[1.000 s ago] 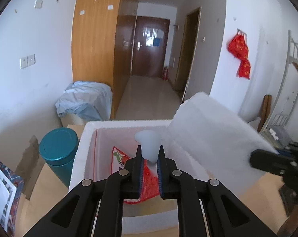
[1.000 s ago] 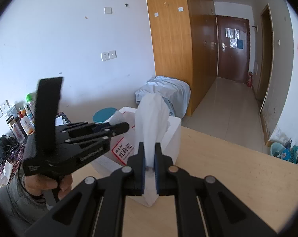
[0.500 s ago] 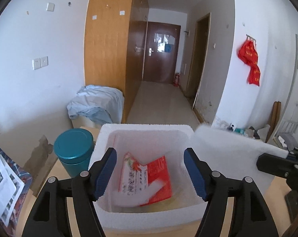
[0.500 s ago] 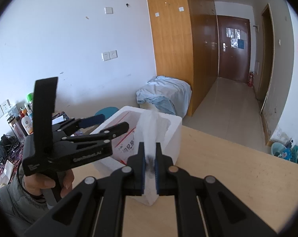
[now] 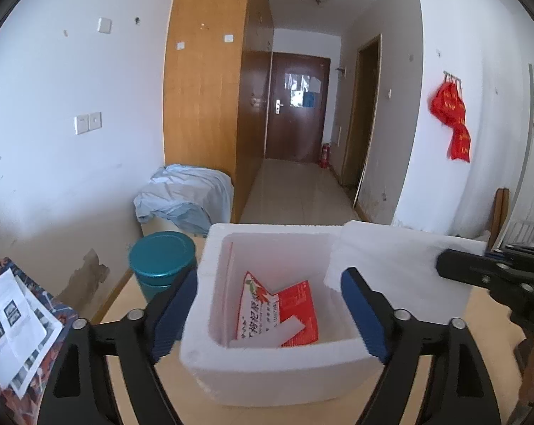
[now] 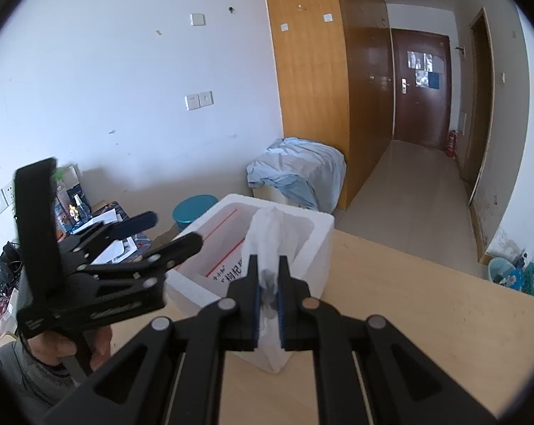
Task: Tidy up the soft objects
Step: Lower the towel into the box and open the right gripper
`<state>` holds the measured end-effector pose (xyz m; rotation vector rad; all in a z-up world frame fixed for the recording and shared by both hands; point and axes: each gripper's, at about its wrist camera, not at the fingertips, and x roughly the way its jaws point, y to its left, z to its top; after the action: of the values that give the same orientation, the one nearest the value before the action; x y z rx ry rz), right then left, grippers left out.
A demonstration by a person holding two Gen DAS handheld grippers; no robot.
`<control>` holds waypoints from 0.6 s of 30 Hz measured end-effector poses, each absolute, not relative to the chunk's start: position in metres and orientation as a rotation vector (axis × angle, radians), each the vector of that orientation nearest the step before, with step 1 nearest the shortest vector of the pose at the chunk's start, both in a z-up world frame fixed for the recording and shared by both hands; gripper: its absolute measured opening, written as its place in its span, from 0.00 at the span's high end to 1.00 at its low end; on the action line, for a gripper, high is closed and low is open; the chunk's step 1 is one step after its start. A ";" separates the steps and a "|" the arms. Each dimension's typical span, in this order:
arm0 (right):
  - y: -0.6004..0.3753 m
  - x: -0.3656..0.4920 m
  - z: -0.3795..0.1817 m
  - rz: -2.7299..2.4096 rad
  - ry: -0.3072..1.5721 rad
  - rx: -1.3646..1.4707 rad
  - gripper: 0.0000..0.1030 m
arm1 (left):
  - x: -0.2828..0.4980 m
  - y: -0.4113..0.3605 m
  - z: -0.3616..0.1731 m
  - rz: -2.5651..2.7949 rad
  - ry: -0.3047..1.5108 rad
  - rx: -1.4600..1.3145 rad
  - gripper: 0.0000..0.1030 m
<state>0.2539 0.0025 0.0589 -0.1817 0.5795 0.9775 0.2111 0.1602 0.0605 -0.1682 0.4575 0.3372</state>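
A teal tin (image 5: pixel 162 260) stood on the table (image 6: pixel 426 315). Beyond the tin, a blue sheet (image 5: pixel 187 198) lay heaped against a wooden wardrobe (image 5: pixel 210 106). Leaflets (image 5: pixel 12 322) lay near the tin. A dark door (image 5: pixel 297 106) closed the hallway; red bags (image 5: pixel 451 120) hung on the wall.

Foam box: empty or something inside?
Not empty. In the left wrist view, a red and white packet and a small white foam strip lie on the bottom of the foam box.

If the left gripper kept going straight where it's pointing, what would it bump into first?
Probably the white foam box: the left gripper, its jaws opening and holding nothing, points down into it, toward the red packet inside. Depth is unclear.
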 end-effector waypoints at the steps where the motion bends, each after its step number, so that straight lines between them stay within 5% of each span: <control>1: 0.005 0.254 0.060 0.978 0.577 -0.185 0.90 | 0.206 0.160 0.061 0.338 0.449 -0.177 0.14; 18: 0.051 0.260 0.039 1.000 0.629 -0.238 0.90 | 0.161 0.163 0.046 0.329 0.449 -0.200 0.09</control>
<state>0.2602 0.0513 0.0392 -0.2381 0.6291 0.9998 0.1605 0.1628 0.0464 -0.2002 0.4492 0.3294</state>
